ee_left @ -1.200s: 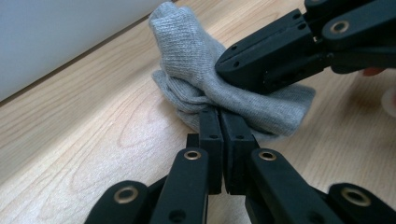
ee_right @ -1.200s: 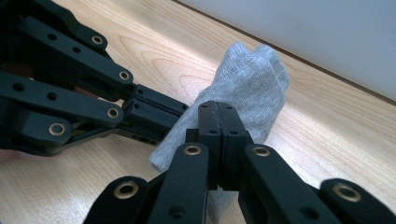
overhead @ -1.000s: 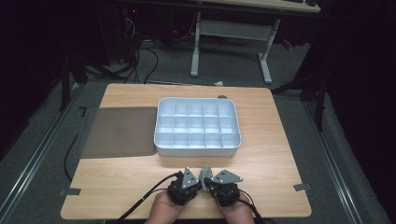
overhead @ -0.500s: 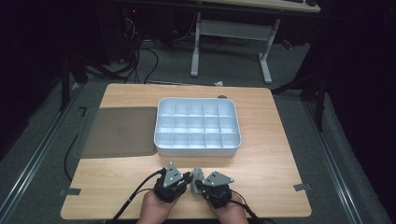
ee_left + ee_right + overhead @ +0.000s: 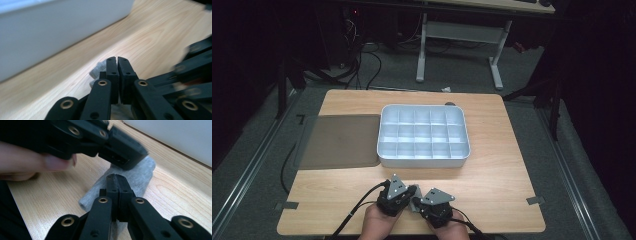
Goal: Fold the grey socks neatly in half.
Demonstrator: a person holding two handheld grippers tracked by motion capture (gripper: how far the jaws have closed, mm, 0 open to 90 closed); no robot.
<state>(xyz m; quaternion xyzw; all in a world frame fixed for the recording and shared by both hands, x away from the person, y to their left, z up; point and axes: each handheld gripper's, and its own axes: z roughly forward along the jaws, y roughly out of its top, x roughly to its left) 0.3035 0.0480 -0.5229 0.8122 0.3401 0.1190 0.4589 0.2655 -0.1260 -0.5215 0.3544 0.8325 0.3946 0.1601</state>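
A small grey cloth roll (image 5: 146, 172) lies on the wooden table (image 5: 492, 180) near its front edge. In the left gripper view a corner of the cloth (image 5: 98, 70) pokes out beside the jaws. My left gripper (image 5: 117, 58) has just been closing. Its jaws now meet, with no cloth visible between the pads. In the right gripper view the left gripper (image 5: 126, 163) rests its tip on the roll's far end. My right gripper (image 5: 117, 177) is shut, with the roll running beneath it. From above, both grippers (image 5: 415, 196) point at each other.
A white compartment tray (image 5: 424, 159) stands mid-table just beyond the grippers; its wall (image 5: 50, 30) looms close. A grey mat (image 5: 339, 141) lies left of the tray. Bare wood stretches to the right. Cables trail off the front edge.
Both hands have shifted left along the front edge and drawn closer together. The left gripper's jaws have closed.
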